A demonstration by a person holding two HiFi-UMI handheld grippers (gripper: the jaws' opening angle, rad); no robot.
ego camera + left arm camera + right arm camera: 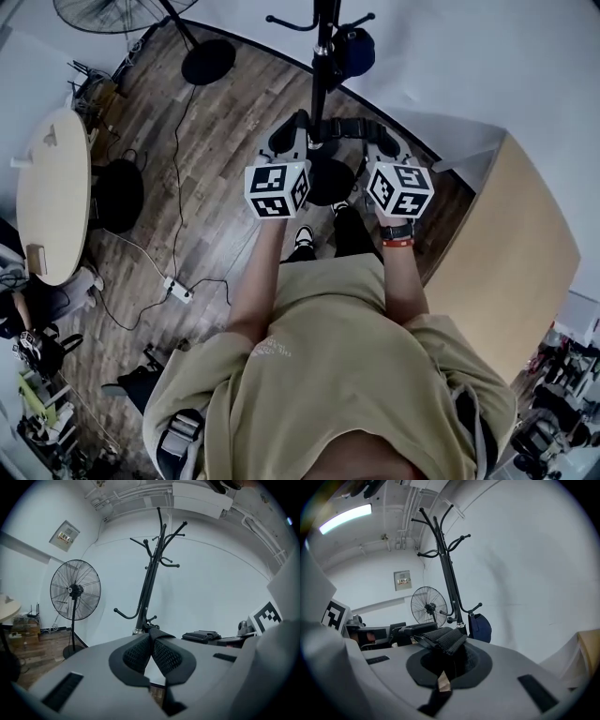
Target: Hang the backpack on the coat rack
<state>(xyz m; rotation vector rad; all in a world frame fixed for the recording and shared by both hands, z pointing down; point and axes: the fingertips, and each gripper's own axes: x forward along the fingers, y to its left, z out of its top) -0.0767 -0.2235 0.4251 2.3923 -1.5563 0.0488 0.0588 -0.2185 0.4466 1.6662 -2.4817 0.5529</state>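
Backpack strap (345, 127) | L gripper (151, 634) clamped on it | R gripper (443, 641) likewise | beside rack pole (322, 66)

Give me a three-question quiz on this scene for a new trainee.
1. What hangs on the coat rack? A) a dark blue bag B) a red coat C) an umbrella
2. True or false: the fan stands on the floor.
3. Fill in: the jaws of the left gripper and the right gripper are both ____.
Key: 1 A; 2 true; 3 shut.
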